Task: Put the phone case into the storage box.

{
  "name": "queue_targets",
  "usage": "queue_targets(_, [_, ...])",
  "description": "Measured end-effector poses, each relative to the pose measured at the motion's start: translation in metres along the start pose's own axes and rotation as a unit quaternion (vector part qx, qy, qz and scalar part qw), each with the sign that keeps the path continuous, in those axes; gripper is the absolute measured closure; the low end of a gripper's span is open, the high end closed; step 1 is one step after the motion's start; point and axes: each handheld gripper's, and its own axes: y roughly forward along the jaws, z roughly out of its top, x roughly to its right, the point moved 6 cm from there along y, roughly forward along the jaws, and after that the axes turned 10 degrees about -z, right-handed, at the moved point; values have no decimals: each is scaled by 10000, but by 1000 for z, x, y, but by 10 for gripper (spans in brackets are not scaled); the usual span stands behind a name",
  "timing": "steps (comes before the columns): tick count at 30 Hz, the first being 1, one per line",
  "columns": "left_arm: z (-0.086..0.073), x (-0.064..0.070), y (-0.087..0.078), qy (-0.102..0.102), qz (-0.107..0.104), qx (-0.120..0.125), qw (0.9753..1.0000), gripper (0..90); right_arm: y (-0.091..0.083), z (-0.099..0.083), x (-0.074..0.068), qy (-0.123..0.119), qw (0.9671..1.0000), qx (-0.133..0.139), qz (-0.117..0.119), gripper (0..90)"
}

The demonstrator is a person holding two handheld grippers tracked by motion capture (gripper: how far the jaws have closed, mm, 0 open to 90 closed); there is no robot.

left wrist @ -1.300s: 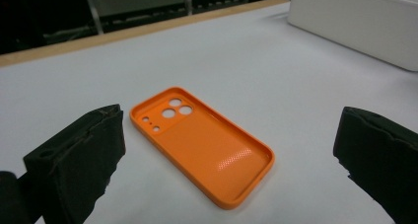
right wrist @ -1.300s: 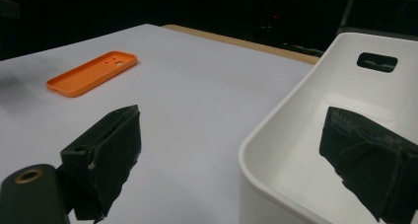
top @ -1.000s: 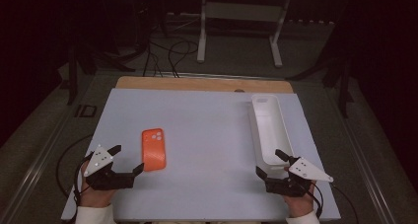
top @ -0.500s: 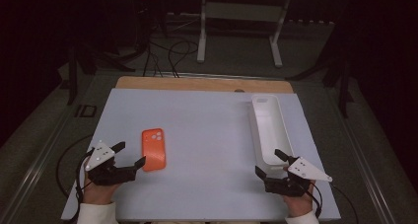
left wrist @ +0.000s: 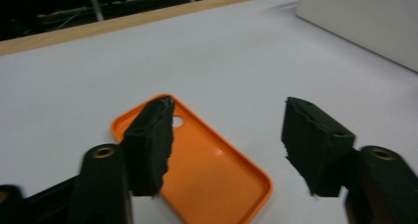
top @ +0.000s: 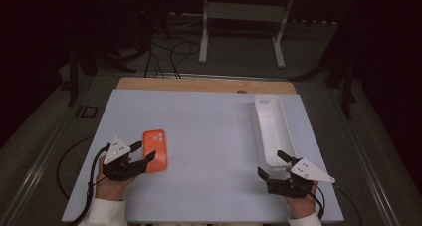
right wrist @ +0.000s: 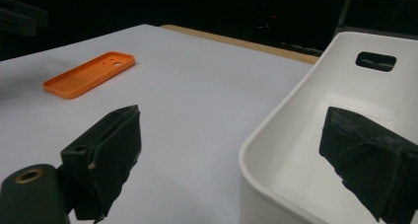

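We have barely begun: the orange phone case point(top: 155, 150) lies flat on the tabletop point(top: 209, 131), well left of the white bin point(top: 271, 129). Our left hand-held gripper point(top: 141, 154) straddles it, spread; the right hand-held gripper point(top: 271, 165), also spread, waits at the bin's near end.
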Motion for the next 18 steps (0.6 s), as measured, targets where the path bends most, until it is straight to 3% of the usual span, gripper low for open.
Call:
queue_targets(9, [-4, 10, 23, 29, -356, -200, 9992, 616, 0, 0, 0, 2, 10000, 2, -10, 89])
queue_targets(12, [-7, 12, 33, -1, -375, -277, 9989, 631, 0, 0, 0, 6, 10000, 3, -8, 89])
queue_targets(18, [-11, 17, 51, 52, -427, -572, 9974, 771, 0, 0, 0, -12, 10000, 1, 2, 88])
